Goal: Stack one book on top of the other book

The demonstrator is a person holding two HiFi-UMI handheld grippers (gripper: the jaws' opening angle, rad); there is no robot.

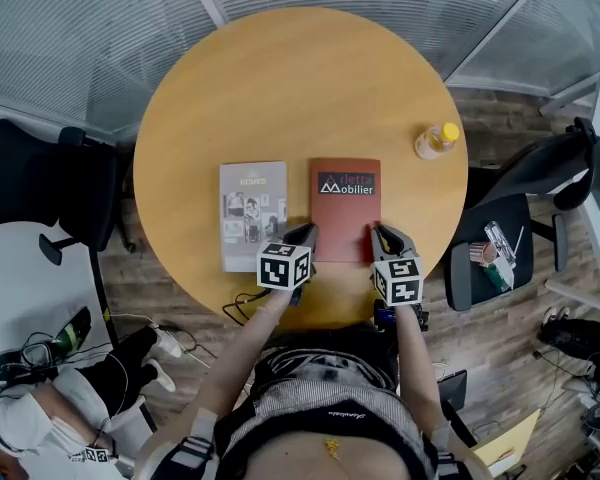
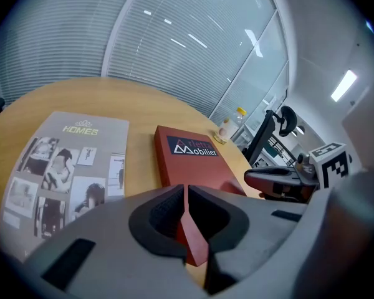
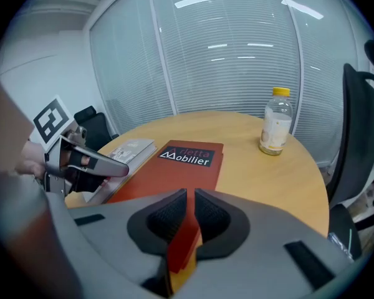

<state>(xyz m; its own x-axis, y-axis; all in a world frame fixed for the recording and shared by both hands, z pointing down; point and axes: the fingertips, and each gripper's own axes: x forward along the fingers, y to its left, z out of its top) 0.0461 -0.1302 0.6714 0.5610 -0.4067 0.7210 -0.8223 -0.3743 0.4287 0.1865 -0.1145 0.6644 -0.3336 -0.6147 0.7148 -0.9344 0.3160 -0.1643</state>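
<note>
Head view: two flat books lie side by side on a round, smooth wooden desk (image 1: 300, 78).
The red book (image 1: 345, 208), a matte rectangle with a white logo, lies just right of the grey book (image 1: 252, 213), whose cover carries small photographs. A clear plastic bottle (image 1: 436, 140) with a yellow cap stands well apart, near the desk's right edge. The left tongs (image 1: 305, 235) and right tongs (image 1: 384, 235) pinch the red book's near corners, ribbed black jaws pressed almost together on its thin red edge.

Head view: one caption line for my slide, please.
The left gripper and right gripper clamp the near edge of the red book, beside the grey book on the round table.
</note>
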